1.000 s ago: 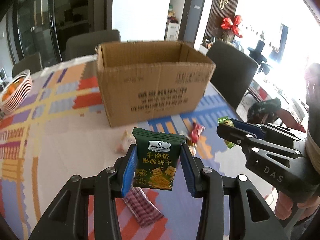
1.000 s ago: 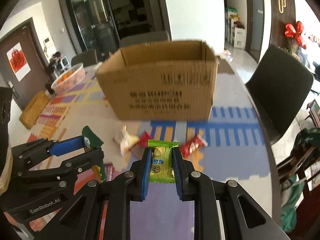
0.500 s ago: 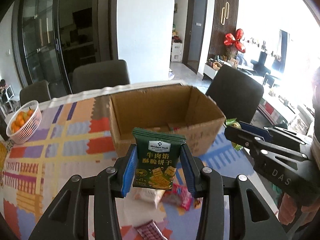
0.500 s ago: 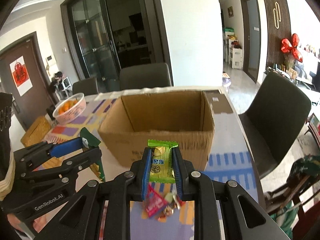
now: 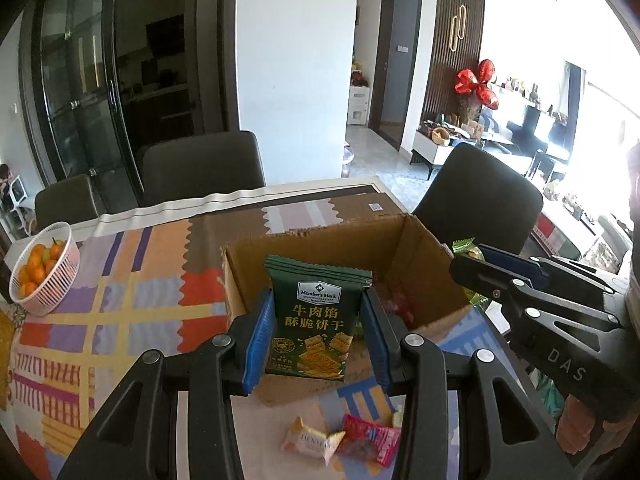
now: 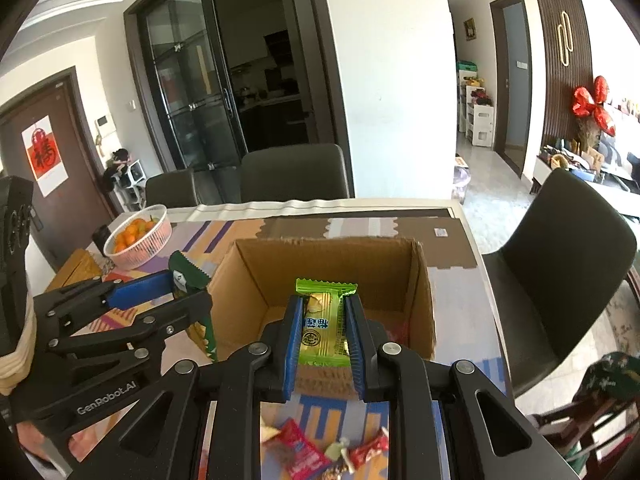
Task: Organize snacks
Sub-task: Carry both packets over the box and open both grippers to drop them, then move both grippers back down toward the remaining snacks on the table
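My left gripper [image 5: 318, 336] is shut on a dark green cracker packet [image 5: 314, 316], held upright over the near wall of the open cardboard box [image 5: 320, 240]. My right gripper [image 6: 323, 332] is shut on a light green snack bar [image 6: 323, 320], held above the box's [image 6: 332, 264] near edge. Each gripper shows in the other's view, the right one [image 5: 472, 264] beside the box's right wall, the left one [image 6: 188, 292] by its left wall. Something red lies inside the box.
Loose wrapped candies [image 5: 352, 440] lie on the patterned tablecloth [image 5: 100, 312] in front of the box, also in the right wrist view [image 6: 320, 452]. A white basket of oranges [image 5: 44, 268] stands at the far left. Dark chairs [image 5: 476, 200] surround the table.
Both grippers have risen and moved forward with their packets, from low in front of the box to above its near edge. The box's inside now shows.
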`<state>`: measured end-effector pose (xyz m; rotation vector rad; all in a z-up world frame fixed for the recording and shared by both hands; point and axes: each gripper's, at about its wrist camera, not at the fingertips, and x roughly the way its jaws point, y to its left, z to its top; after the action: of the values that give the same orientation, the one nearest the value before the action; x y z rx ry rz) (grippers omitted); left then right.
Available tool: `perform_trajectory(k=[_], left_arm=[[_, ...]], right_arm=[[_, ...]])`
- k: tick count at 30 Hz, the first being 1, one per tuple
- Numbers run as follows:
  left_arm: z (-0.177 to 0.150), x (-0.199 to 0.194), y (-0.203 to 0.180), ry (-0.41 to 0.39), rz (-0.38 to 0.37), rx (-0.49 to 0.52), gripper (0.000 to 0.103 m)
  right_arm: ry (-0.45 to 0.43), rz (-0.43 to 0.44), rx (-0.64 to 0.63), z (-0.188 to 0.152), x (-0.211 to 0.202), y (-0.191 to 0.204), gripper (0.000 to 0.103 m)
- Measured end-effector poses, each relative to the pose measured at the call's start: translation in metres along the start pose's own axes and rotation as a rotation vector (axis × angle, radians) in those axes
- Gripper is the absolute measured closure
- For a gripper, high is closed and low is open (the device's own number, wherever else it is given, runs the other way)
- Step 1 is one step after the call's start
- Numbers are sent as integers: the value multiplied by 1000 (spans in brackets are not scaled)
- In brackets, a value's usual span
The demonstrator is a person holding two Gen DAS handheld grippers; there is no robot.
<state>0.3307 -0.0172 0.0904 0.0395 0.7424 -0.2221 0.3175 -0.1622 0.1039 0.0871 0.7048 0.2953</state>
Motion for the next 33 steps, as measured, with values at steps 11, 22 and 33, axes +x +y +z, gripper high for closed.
perform_trajectory(k=[11,22,33], left_arm=[[28,38,8,28,11,-17,61],[10,4,5,-25,122,0,31],[-50,-42,-2,-1,119,-33,28]], right_arm=[[36,-29,9,18,39,-11,81],[38,-69,41,14,30,-20,61],[10,-57,7,-34,-16,2,57]])
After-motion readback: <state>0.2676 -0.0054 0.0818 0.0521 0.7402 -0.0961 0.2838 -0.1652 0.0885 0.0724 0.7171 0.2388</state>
